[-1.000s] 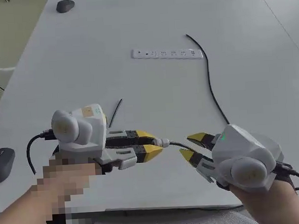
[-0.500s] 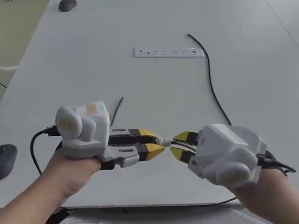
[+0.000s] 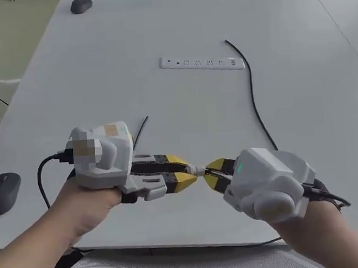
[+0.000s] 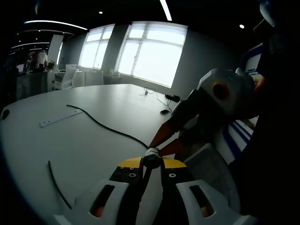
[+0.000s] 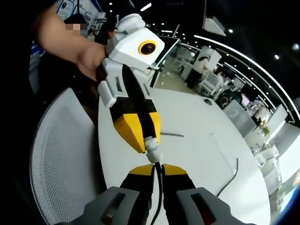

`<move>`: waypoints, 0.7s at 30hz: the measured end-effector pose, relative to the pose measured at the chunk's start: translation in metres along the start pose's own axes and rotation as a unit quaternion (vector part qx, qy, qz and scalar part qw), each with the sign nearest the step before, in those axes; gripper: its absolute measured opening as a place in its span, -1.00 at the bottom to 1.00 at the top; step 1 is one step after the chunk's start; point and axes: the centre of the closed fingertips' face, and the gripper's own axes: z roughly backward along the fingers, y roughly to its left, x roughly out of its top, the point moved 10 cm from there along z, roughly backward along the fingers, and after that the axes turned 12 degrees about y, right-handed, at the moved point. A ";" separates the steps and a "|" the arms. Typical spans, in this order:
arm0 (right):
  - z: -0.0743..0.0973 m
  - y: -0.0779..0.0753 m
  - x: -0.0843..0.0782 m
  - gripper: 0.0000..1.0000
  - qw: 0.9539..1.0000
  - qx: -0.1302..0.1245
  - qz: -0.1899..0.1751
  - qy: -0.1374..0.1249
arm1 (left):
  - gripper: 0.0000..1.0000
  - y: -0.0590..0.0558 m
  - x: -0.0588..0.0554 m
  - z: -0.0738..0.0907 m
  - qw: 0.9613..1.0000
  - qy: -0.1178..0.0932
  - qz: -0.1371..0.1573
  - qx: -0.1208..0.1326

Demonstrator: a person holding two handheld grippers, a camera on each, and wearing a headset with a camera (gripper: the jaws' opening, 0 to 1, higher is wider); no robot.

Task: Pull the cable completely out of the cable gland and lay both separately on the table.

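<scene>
Jaws of the left gripper (image 3: 190,171) pinch the cable gland (image 4: 151,158); those of the right gripper (image 3: 209,174), its cable (image 5: 159,187).

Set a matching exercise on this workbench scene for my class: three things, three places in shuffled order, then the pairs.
1. small white cable gland
2. long white power strip
3. thin black cable leaving the gland

A. gripped by the right tool
B. clamped in the left tool
C. lying on the white table, far side

Pairs: 1-B, 2-C, 3-A
</scene>
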 end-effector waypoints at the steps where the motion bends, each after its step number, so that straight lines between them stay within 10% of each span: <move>1: 0.000 0.000 0.000 -0.98 1.000 -0.001 -0.002 -0.001 | -0.71 0.000 0.000 0.000 1.000 0.000 0.001 0.000; 21: -0.005 -0.004 -0.012 -0.99 0.998 0.000 -0.068 -0.009 | -0.71 0.002 0.000 -0.003 1.000 0.002 0.002 -0.002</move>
